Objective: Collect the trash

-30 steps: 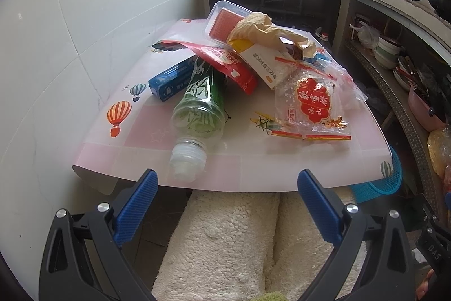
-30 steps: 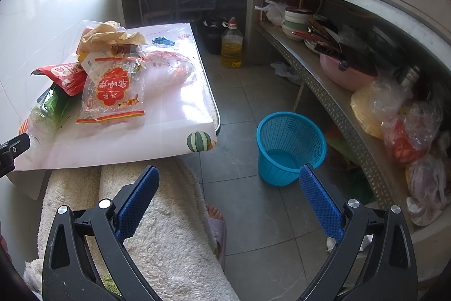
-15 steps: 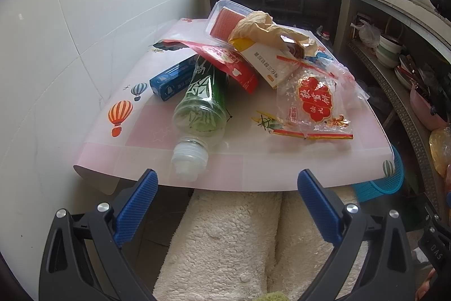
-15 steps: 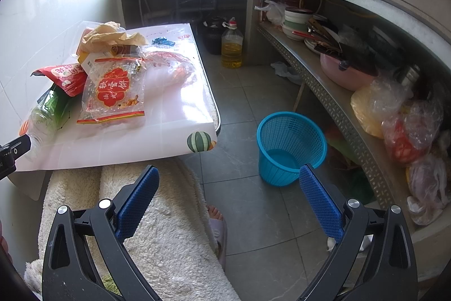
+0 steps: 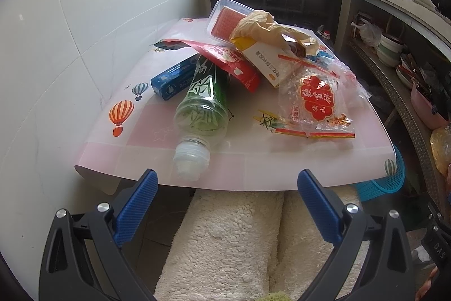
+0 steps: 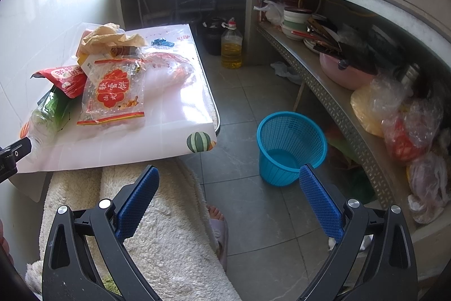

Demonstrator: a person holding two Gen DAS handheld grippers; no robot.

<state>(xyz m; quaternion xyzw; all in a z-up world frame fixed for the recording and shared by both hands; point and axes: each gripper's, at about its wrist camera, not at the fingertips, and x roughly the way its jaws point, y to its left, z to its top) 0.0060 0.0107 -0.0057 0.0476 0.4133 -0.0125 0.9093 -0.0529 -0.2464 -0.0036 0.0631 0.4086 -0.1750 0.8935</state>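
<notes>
My left fingers [image 5: 225, 205] were spread wide with nothing in them, hanging just off the near edge of the table [image 5: 253, 168], and my right fingers [image 6: 228, 200] were just as wide and empty, out over the floor beside it. The trash was all heaped on the table: a green plastic bottle [image 5: 204, 100] lying on its side with its white cap poking toward my left fingers, a blue box [image 5: 173, 79] beside it by the wall, a red snack bag [image 5: 228, 61] draped over the bottle's far end, a white and yellow carton [image 5: 265, 61], a crumpled brown paper bag [image 5: 267, 28] on top, and a clear tray [image 5: 225, 19] tilted up behind. A clear pastry wrapper [image 5: 313, 100] with a red label lay flat on the right side. The blue mesh basket [image 6: 290, 145] stood on the floor, right of the table, near the low shelf [image 6: 338, 103] stuffed with bowls and bags. My fuzzy cream-coloured legs [image 5: 239, 239] sat right under the table edge.
</notes>
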